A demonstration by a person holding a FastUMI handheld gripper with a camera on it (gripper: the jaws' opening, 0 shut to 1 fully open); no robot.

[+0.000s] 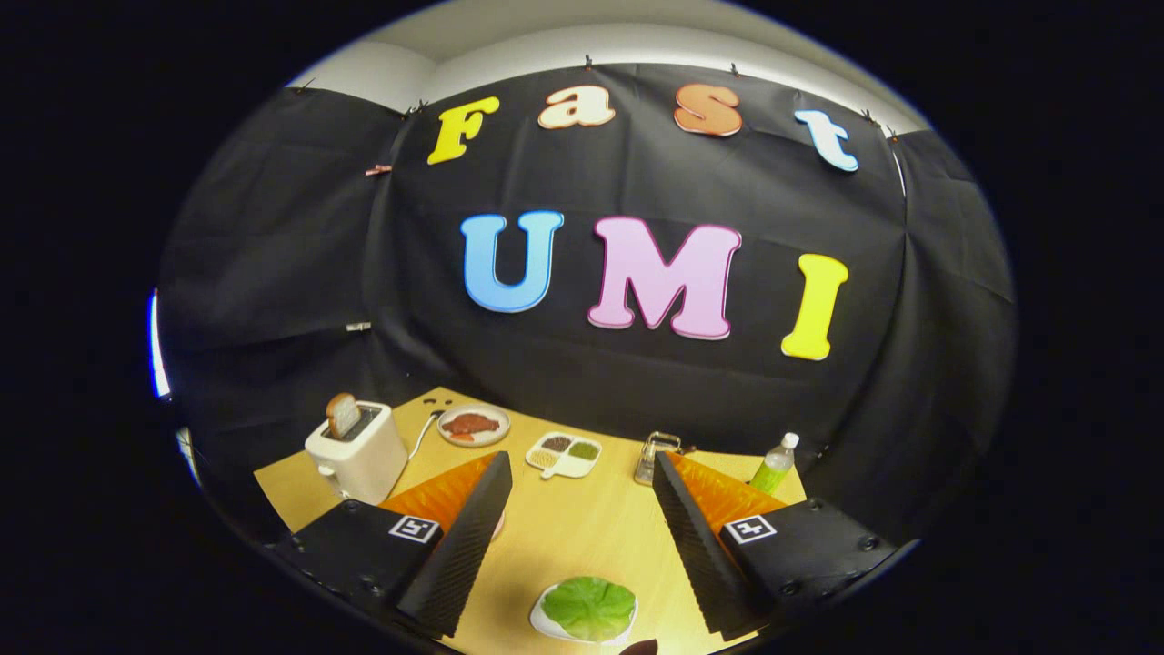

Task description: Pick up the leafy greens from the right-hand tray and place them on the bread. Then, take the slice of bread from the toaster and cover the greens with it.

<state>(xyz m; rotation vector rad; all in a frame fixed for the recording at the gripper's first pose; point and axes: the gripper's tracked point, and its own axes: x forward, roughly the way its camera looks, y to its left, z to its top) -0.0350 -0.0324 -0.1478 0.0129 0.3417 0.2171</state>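
My tongs [582, 473] stand wide open, gripping nothing, above the surface [582, 528]. The leafy greens [589, 607] lie on a small white tray [546, 623], between my fingers and nearer me than their tips. Beyond the greens, past my left finger, the toaster [356, 452] holds a bread slice [343, 414] upright in its slot.

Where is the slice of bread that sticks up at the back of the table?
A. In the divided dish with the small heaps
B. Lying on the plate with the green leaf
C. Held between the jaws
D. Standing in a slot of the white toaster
D. The slice of bread stands upright in the top of the white toaster, beyond the fingers; the gripper is open, nothing between its jaws.
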